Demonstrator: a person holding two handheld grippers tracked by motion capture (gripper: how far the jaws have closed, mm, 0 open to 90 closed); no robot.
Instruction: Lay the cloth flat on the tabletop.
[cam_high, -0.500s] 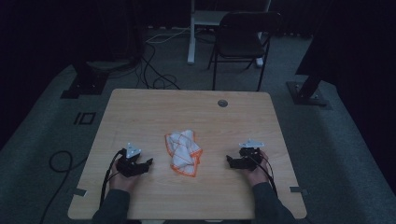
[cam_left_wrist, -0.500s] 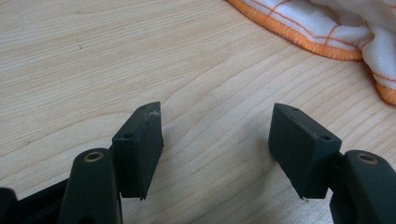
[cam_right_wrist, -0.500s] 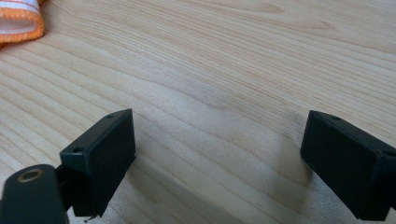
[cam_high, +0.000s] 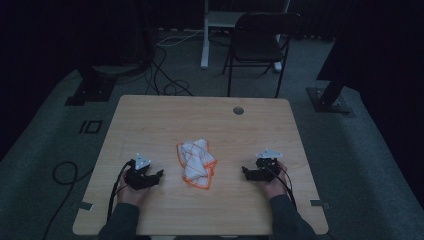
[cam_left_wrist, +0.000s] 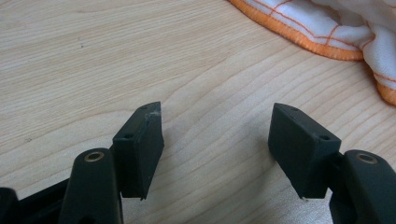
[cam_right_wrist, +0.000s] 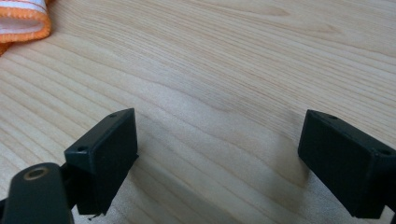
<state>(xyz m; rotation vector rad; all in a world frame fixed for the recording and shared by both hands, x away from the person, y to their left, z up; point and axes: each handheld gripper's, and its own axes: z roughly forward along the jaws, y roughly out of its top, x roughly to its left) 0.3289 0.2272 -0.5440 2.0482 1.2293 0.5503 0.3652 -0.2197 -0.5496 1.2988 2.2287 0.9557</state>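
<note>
A crumpled white cloth with orange edging (cam_high: 196, 162) lies in the middle of the wooden table (cam_high: 200, 120). My left gripper (cam_high: 159, 175) rests on the table left of the cloth and stands open, nothing between its jaws. In the left gripper view the gripper (cam_left_wrist: 217, 128) points at bare wood, with the cloth's hem (cam_left_wrist: 322, 28) at the upper right. My right gripper (cam_high: 245, 171) rests right of the cloth, open and empty. Over in the right gripper view the gripper (cam_right_wrist: 219, 140) has a corner of the cloth (cam_right_wrist: 23, 21) at the top left.
A round grommet hole (cam_high: 238, 110) sits near the table's far edge. A dark folding chair (cam_high: 260, 45) and a white desk leg (cam_high: 205, 35) stand beyond the table. Cables (cam_high: 165, 75) lie on the floor at the far left. Stand bases (cam_high: 87, 92) flank the table.
</note>
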